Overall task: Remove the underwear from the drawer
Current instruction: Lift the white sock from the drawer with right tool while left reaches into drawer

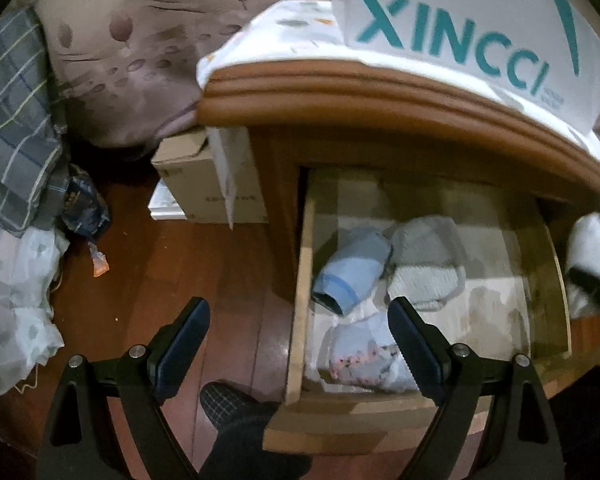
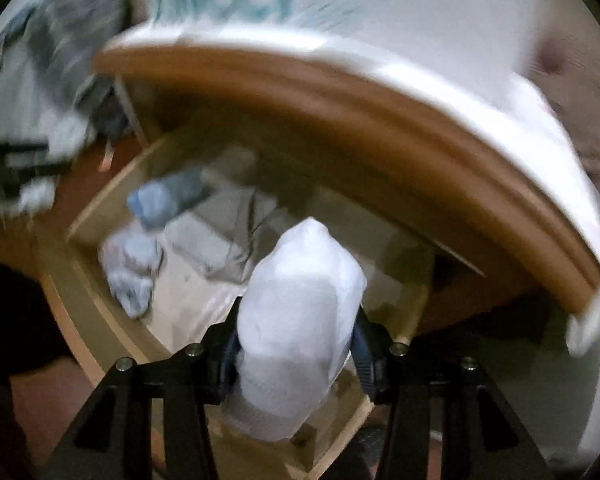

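Drawer pale bare wood, matt; white underwear soft knit cloth; floor glossy wood.

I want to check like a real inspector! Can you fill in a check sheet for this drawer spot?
Surface: open wooden drawer, pale lining.
Job's things: white bundle held above the drawer; blue roll, grey folded piece and patterned piece inside.
Clutter: cardboard box, orange scrap on floor.
Grippers: left tool open, empty; right tool clamps the bundle.
Cables: nothing seen.
Surroundings: bedding, white bag on top.
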A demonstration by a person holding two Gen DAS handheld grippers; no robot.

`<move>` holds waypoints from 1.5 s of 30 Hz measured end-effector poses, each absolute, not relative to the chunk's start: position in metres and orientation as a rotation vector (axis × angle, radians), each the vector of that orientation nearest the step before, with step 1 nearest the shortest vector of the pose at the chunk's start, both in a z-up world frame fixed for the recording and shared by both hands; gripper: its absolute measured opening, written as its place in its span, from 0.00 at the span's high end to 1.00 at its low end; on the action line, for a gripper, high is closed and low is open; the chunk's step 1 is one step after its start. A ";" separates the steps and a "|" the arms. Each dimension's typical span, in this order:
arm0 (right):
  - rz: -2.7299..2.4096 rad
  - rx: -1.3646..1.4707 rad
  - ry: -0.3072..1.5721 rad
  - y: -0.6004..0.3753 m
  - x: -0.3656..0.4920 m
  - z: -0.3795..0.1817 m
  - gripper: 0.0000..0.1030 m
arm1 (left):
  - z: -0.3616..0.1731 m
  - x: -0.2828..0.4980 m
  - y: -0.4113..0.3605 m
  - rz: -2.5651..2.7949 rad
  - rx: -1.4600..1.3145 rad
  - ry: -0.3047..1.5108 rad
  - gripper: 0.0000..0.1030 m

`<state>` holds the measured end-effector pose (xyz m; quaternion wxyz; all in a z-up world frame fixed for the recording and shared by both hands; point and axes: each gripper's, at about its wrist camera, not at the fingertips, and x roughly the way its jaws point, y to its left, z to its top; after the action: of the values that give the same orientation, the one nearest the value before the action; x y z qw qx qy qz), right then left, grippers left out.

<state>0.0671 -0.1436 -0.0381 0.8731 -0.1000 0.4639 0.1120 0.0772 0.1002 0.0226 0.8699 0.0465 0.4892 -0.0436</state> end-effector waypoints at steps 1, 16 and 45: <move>0.215 -0.184 0.949 -0.146 0.066 -0.032 0.53 | 0.020 0.077 0.098 -0.096 0.106 1.035 0.14; -0.228 0.103 0.687 -0.235 0.017 0.036 0.53 | 0.000 0.073 0.075 -0.167 0.189 1.127 0.14; -0.579 0.223 0.552 -0.328 -0.023 0.072 0.53 | -0.071 0.113 0.035 -0.175 0.160 1.461 0.14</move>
<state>-0.0228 -0.3284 0.0717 0.9149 0.1086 0.2683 -0.2814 0.1125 0.0349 -0.0706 0.7384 0.0727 0.6656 -0.0798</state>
